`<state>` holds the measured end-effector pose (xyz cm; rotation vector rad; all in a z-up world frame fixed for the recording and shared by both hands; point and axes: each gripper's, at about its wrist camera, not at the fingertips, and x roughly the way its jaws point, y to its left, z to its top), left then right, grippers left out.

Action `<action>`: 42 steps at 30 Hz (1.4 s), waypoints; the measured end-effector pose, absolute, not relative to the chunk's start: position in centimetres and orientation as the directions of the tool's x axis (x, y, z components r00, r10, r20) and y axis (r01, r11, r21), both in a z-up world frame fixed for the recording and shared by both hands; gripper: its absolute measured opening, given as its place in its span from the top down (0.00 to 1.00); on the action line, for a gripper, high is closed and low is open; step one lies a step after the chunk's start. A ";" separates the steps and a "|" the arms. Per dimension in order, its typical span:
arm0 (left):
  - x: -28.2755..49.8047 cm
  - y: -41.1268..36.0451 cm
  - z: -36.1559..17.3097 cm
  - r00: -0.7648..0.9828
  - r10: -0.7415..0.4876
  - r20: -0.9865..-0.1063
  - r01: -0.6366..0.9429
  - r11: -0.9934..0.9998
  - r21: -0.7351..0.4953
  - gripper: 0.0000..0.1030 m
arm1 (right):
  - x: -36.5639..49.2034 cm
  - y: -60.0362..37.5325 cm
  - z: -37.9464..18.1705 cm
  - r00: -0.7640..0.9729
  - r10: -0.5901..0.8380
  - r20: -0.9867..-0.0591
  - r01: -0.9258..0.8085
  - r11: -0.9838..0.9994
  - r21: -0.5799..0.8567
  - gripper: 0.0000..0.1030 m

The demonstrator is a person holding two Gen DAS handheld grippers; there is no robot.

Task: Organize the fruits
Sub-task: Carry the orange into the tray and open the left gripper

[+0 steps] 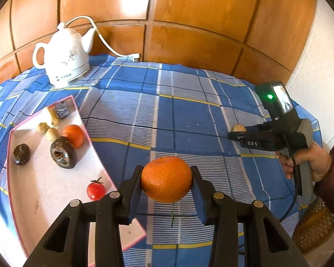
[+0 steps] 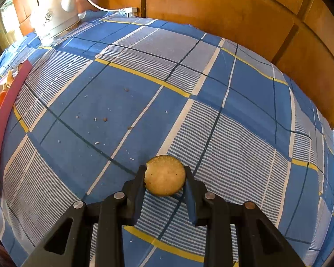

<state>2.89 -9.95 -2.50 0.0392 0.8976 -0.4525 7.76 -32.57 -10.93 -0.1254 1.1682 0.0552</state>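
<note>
I have the left gripper [image 1: 166, 179] raised over the tabletop [image 1: 189, 111], its fingers [image 1: 134, 187] pinching an orange [image 1: 166, 179] from both sides so the fruit hangs clear of the checked blue cloth [image 1: 127, 115]. Toward the left edge of the tabletop lies a pink-rimmed white tray [image 1: 44, 191], holding a second orange [image 1: 74, 135], a small tomato [image 1: 96, 190], a few pale nuts [image 1: 47, 131] and some dark round pieces [image 1: 63, 155]. A white kettle [image 1: 64, 57] stands at the far left corner against the wood panelling, its cord trailing along the far edge.

My right gripper [image 2: 164, 179] has its fingers [image 2: 140, 184] clamped on a round biscuit [image 2: 164, 179], pale and browned at the rim, with a nick on its left side. It is held above the cloth near the right edge of the tabletop. From the left camera I see that gripper sideways, a hand [image 1: 309, 162] around its handle. Crumbs [image 2: 95, 119] dot the cloth in the middle.
</note>
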 end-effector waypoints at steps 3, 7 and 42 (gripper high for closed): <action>3.1 -9.1 -2.6 0.539 -0.356 -0.763 0.375 0.913 -0.161 0.60 | 7.0 -31.9 -11.2 0.400 -0.026 -0.916 -0.111 0.991 -0.077 0.69; 3.3 -8.2 -2.7 0.546 -0.344 -0.764 0.351 0.922 -0.165 0.60 | 6.1 -31.0 -10.7 0.406 -0.033 -0.913 -0.116 0.989 -0.087 0.69; 10.5 7.4 -5.3 0.594 -0.147 -0.791 -0.038 0.977 -0.210 0.59 | 6.4 -30.6 -10.5 0.406 -0.043 -0.913 -0.126 0.987 -0.102 0.69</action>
